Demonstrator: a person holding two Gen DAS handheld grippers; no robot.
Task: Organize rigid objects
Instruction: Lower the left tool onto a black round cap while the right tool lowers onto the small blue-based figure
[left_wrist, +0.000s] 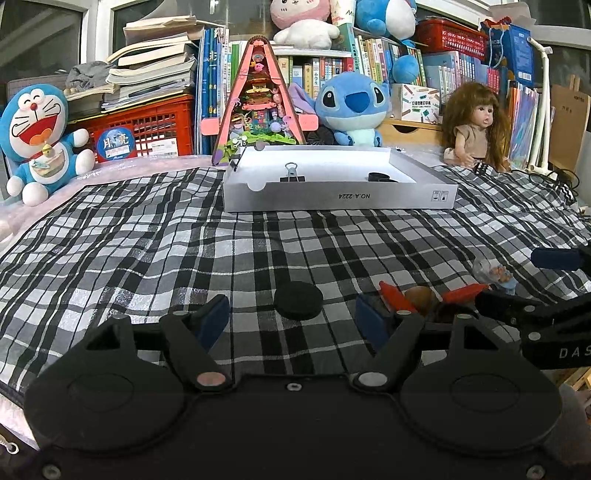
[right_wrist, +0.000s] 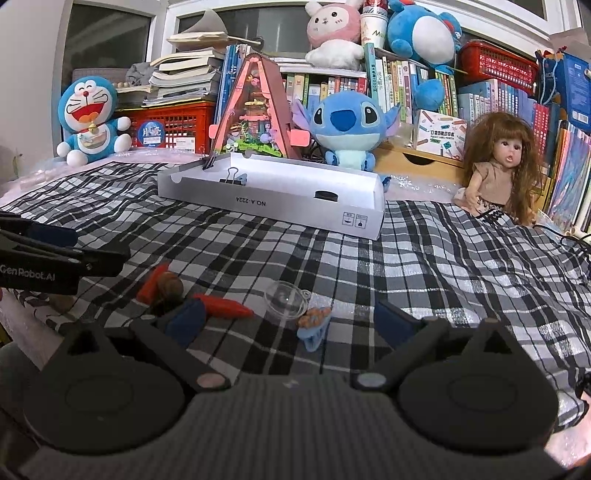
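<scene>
My left gripper (left_wrist: 291, 319) is open just above the checked cloth. A flat black disc (left_wrist: 298, 300) lies between its blue fingertips, touching neither. My right gripper (right_wrist: 291, 321) is open too. A clear dome with a small figurine on a light blue base (right_wrist: 295, 306) lies between its fingers, untouched. Left of that are orange pieces (right_wrist: 221, 306) and a brown rounded object (right_wrist: 170, 284). Farther back stands a white box tray (left_wrist: 340, 195). It holds a binder clip (left_wrist: 293, 173), a second black disc (left_wrist: 380, 178) and a thin black stick (left_wrist: 238, 157) in its corner.
Behind the tray stand a Doraemon plush (left_wrist: 37, 136), a pink triangular model house (left_wrist: 258, 99), a Stitch plush (left_wrist: 351, 107) and a long-haired doll (left_wrist: 472, 125). Books and red crates fill the back. A black cable (right_wrist: 576, 243) lies at the cloth's right edge.
</scene>
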